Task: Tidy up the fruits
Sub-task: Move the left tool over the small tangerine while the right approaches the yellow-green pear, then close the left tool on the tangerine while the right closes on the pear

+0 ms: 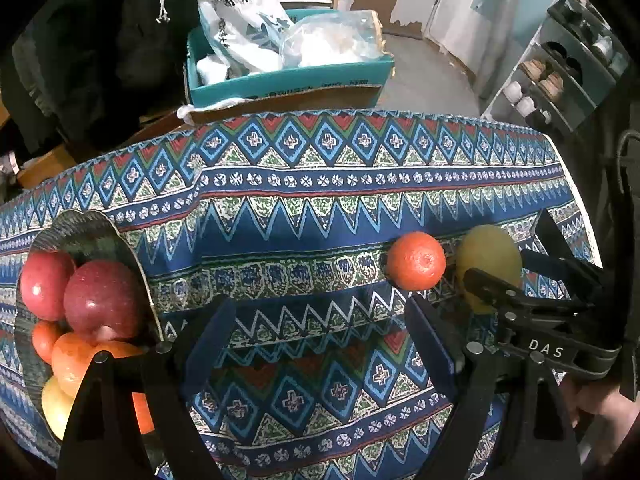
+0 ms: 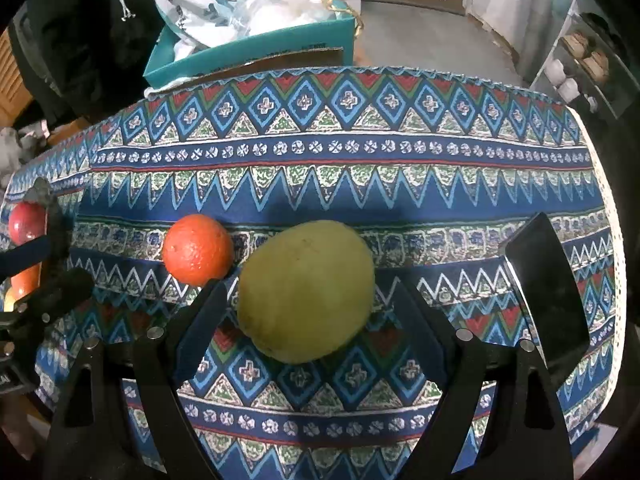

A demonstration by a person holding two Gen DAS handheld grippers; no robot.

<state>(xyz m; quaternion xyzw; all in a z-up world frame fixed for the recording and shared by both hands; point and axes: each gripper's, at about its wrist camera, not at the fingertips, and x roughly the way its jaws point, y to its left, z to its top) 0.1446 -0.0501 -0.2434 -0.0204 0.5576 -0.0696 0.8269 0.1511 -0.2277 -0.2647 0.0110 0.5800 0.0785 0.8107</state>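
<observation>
We read the white letters "DAS" on the black right gripper [image 1: 516, 276], at the right of the left wrist view. The far white bag [image 1: 240, 12] and teal box [image 1: 288, 80] carry print we cannot make out.

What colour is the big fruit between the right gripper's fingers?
The big fruit is yellowish green, seen best in the right wrist view.

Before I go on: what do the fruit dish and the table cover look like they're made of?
Fruit dish: probably metal, silvery-grey with a dull sheen and a scalloped rim, though glazed ceramic is possible. Table cover: woven printed cloth, matte, with creases and a hemmed edge.
</observation>
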